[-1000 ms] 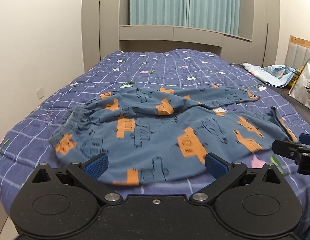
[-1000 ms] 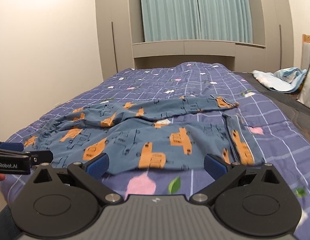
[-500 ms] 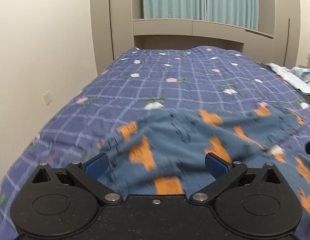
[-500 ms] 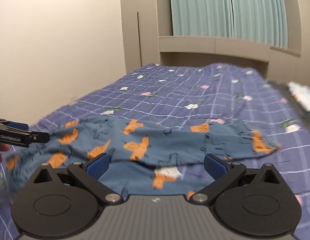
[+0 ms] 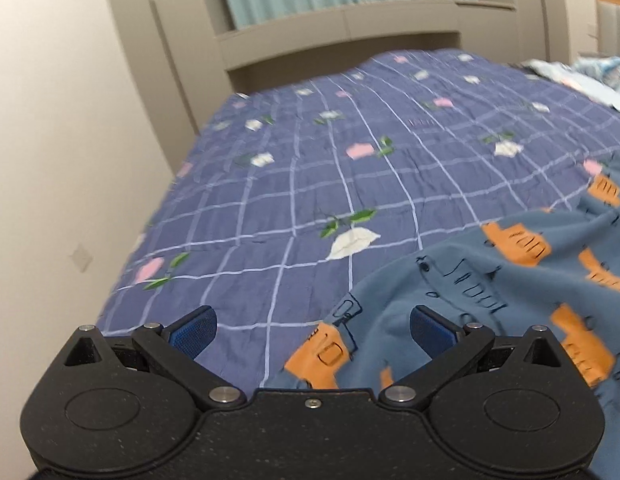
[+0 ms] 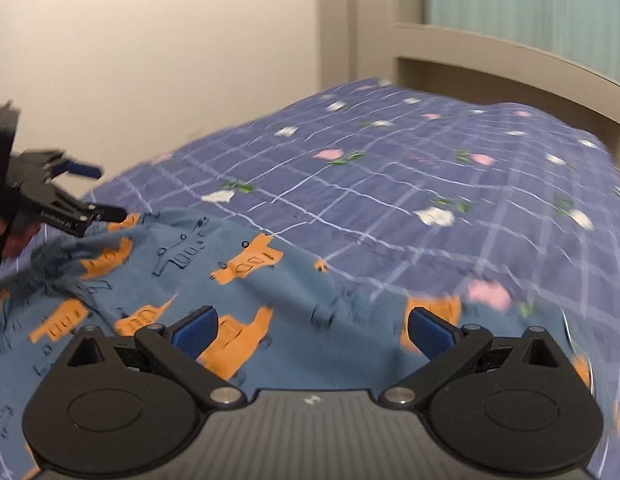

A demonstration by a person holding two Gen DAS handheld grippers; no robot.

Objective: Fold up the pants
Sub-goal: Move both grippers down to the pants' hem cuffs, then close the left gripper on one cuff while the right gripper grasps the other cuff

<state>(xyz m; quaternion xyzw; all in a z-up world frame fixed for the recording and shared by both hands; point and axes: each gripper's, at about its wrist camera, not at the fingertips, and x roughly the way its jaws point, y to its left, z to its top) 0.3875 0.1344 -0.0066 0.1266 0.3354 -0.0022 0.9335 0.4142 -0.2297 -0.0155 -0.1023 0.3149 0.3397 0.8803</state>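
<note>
Pants [image 6: 245,280] now fill the near foreground of both wrist views; 1 s ago they lay spread out well ahead on the bed [image 5: 350,152], w/ the whole garment in sight. So both tongs have closed in fast, and the motion blur in both views fits that.

Left tongs [image 5: 312,328] are spread wide, nothing between the pads. They sit over the pants' left edge: cloth under the right pad, bare bedspread under the left one. In the right view the left tongs [image 6: 75,192] show at far left, just above that same edge; can't tell if they touch it.

Right tongs [image 6: 312,330] are also wide apart and empty, low over the blue cloth nearer its right side.

Pants lie rumpled on the bed, not yet folded, no crease visible.

Judgement: approach is about done, grasp hasn't started. Next prob. needs both tongs to drop and pinch an edge each. Risk: left tongs straddle the hem and could catch bedspread too.
</note>
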